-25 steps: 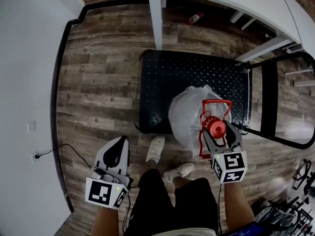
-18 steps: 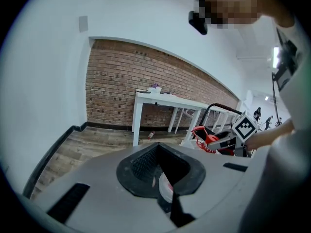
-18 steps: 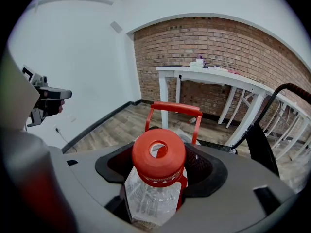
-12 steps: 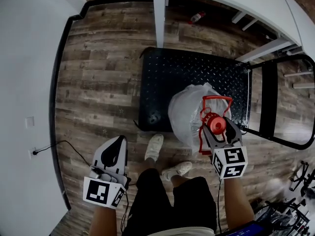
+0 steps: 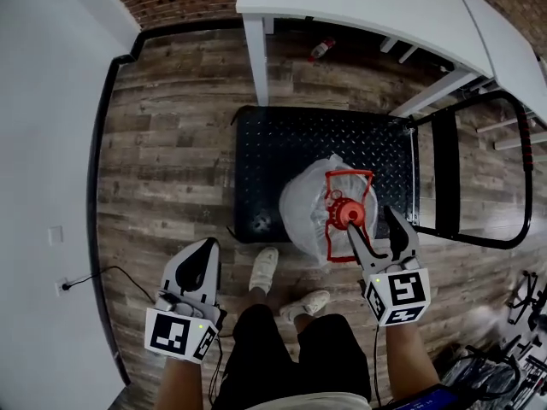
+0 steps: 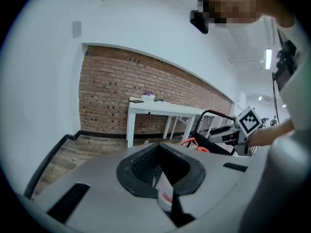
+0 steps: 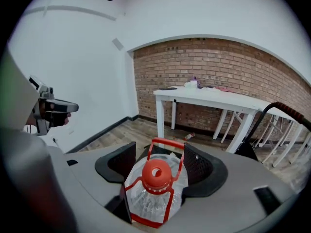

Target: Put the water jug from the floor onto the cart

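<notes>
The clear water jug (image 5: 309, 207), with a red cap (image 5: 345, 219) and a red carry frame, stands at the near edge of the black cart deck (image 5: 282, 143). My right gripper (image 5: 370, 220) is open just behind it, and the cap lies at its left fingertip. In the right gripper view the jug (image 7: 154, 195) sits low between the wide-apart jaws of the right gripper (image 7: 158, 159). My left gripper (image 5: 205, 246) hangs shut and empty over the floor, far to the jug's left. The left gripper (image 6: 163, 191) shows its pads together.
The cart's black push handle (image 5: 453, 178) rises on its right side. A white table (image 5: 359, 2) stands beyond the cart, with a small red bottle (image 5: 322, 49) on the floor beneath it. The person's shoes (image 5: 272, 267) are close to the cart's near edge. A grey wall runs along the left.
The jug has moved farther over the cart deck. Its cap was between the right jaws and now lies at their tips. The left gripper has barely moved.
</notes>
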`<state>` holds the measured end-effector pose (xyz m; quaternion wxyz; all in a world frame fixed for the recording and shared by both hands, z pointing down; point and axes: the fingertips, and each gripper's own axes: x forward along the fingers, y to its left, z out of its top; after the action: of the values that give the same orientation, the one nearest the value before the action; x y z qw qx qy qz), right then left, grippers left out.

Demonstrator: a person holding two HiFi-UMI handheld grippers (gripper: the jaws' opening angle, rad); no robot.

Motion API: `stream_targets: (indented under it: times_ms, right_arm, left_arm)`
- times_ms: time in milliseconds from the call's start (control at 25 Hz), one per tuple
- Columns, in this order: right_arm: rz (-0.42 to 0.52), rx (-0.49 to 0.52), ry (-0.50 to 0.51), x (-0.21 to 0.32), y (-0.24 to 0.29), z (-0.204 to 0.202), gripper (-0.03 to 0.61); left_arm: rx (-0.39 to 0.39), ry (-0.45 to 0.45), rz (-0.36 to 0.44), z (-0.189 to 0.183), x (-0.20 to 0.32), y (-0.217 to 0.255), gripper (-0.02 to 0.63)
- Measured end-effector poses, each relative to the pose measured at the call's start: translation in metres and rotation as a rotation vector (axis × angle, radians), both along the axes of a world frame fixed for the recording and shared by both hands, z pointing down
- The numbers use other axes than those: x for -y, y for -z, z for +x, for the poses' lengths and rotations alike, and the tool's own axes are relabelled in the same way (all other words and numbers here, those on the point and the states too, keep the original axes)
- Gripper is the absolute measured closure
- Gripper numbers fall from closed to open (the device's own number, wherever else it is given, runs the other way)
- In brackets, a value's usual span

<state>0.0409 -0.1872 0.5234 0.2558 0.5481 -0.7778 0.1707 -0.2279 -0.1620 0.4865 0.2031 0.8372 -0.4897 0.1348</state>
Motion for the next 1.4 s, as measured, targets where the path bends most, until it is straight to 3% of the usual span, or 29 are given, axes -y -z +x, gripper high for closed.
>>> stream_targets:
  times_ms: [320,560,800,1080,1400]
  right_arm:
    - [0.157,0.067,-0.056,-0.006,0.096,0.007,0.283]
    - [0.307,0.061,-0.179,-0.023,0.186,0.018,0.316]
    - [0.380,0.057,-0.245,-0.053,0.243,0.026,0.349]
    - [0.445,0.027,-0.216,-0.091,0.280,0.027,0.421]
    - [0.530,0.051,-0.117,-0.143,0.316,0.026,0.437]
  left_arm:
    - [0.005,-0.107,0.067,0.018,0.027,0.054,0.620]
    - [-0.043,-0.236,0.156,0.035,0.064,0.118,0.620]
    - [-0.090,-0.305,0.220,0.060,0.067,0.171,0.620]
    - [-0.118,-0.312,0.266,0.077,0.027,0.218,0.620]
    - [-0.128,-0.232,0.332,0.081,-0.050,0.265,0.620]
